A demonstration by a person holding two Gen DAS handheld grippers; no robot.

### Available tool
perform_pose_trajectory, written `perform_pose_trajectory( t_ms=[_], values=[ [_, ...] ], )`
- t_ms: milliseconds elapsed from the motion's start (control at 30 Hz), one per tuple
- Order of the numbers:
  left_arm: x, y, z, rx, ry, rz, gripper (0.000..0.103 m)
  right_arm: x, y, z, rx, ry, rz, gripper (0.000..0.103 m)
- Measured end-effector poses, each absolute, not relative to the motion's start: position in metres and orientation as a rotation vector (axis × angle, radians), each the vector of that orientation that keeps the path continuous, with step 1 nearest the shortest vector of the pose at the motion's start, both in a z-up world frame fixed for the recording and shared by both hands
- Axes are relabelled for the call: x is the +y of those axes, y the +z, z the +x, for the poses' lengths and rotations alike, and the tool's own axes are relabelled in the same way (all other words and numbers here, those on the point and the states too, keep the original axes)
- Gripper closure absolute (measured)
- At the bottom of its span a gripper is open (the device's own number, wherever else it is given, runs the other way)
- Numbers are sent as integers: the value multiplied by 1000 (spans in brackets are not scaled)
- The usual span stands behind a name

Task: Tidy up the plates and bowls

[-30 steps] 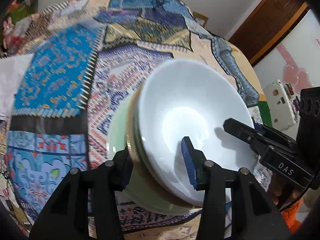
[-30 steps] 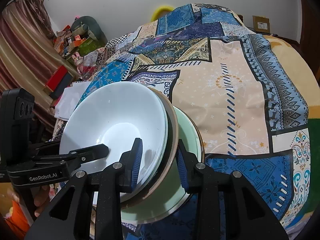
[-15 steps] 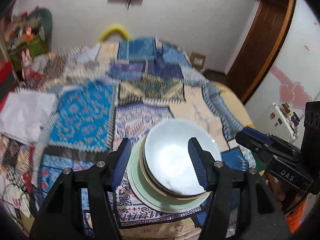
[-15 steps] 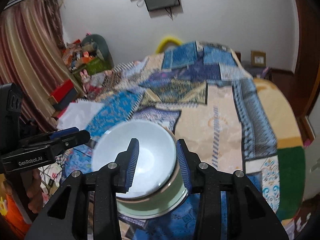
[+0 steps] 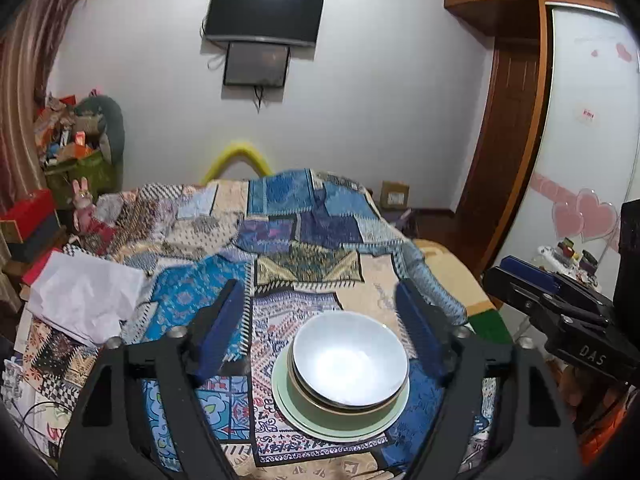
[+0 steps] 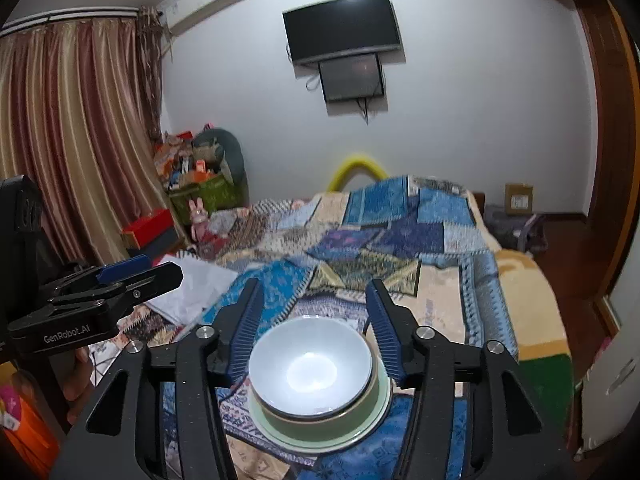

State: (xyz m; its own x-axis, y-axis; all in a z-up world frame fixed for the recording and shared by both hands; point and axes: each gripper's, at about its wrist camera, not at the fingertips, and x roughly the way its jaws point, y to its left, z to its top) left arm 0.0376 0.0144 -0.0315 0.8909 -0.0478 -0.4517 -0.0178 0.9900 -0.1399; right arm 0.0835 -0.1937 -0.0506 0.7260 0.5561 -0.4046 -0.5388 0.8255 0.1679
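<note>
I am looking down along both tools at a bed covered by a patchwork quilt point(image 5: 280, 240) in blues, tans and creams. Near the foot of the bed sits a stack of dishes: a white bowl point(image 5: 348, 364) nested inside a green bowl point(image 5: 320, 398), both resting on a pale green plate point(image 5: 288, 404) that lies flat on the quilt.

My left gripper point(image 5: 324, 328) hangs above the stack with its jaws spread wide and nothing between them; its blue ribbed pads point(image 5: 224, 320) are clear of the dishes. My right gripper point(image 6: 314, 328) is also spread wide and holds nothing, its pads point(image 6: 380, 328) standing above and to either side of the white bowl point(image 6: 312, 368), not touching it. Each tool shows at the edge of the other's view.

A sheet of white paper point(image 5: 84, 296) lies crumpled on the left side of the bed. On the far wall hangs a dark television point(image 6: 342, 28) with a smaller dark screen point(image 6: 352, 76) just beneath it. Striped curtains point(image 6: 80, 140) hang at the left, and a wooden door point(image 5: 508, 152) stands at the right.
</note>
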Motion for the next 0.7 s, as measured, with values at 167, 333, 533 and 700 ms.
perform_pose_trajectory(
  t_ms=[167,333,533,700],
  values=[
    [9,-17,17,387,8,-117,7,-197,-40,74,398,601,42,43],
    [5,-8,4,336,26,-92,1,-198,-35,67,356,596,47,34],
    [2,-4,-5,300,40,-83,0,-199,-30,57,311,586,45,22],
    [-2,-3,-12,279,49,-70,0,-201,-27,50,276,565,49,14]
  ],
)
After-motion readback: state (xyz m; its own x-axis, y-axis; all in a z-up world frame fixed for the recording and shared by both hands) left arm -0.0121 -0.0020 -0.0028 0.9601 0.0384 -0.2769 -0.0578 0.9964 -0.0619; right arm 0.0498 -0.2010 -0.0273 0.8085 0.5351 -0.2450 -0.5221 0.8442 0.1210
